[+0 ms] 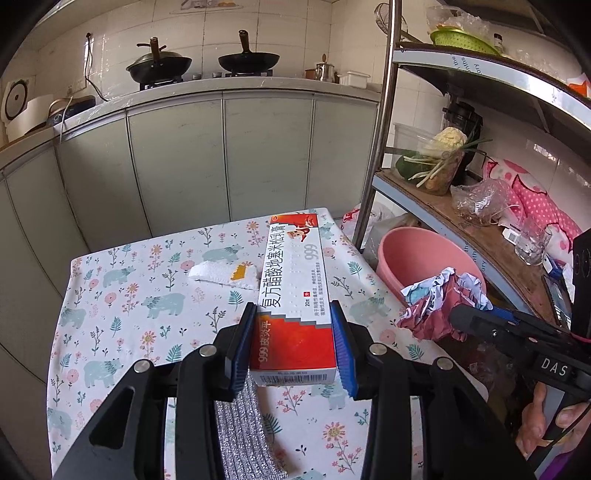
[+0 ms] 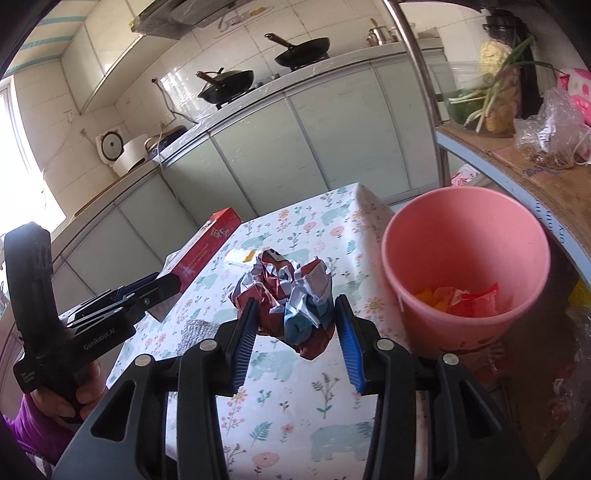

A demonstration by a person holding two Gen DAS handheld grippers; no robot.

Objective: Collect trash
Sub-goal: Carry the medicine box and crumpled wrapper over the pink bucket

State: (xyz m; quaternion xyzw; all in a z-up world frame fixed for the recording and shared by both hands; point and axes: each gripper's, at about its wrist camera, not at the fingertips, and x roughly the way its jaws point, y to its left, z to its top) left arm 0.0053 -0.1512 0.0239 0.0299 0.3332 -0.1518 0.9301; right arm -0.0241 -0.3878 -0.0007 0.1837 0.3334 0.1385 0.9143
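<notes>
The left gripper (image 1: 293, 334) clamped a red-and-white box (image 1: 293, 291) above the floral tablecloth (image 1: 129, 295); the right gripper (image 2: 295, 325) pinched a crumpled paper wad (image 2: 291, 295). The pink bin (image 2: 465, 273) (wrappers inside) stood beside the table, a white scrap (image 1: 225, 275) behind.

A home kitchen, this. Two woks (image 1: 207, 64) sit on the stove, a rice cooker (image 2: 122, 151) nearby. Tiled walls (image 1: 288, 33), vegetables (image 1: 439, 155) on a metal shelf.

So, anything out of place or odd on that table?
A torn white scrap with a yellow patch lies loose on the tablecloth, uncollected. Otherwise nothing stands out: box and crumpled paper are held, bin upright.
</notes>
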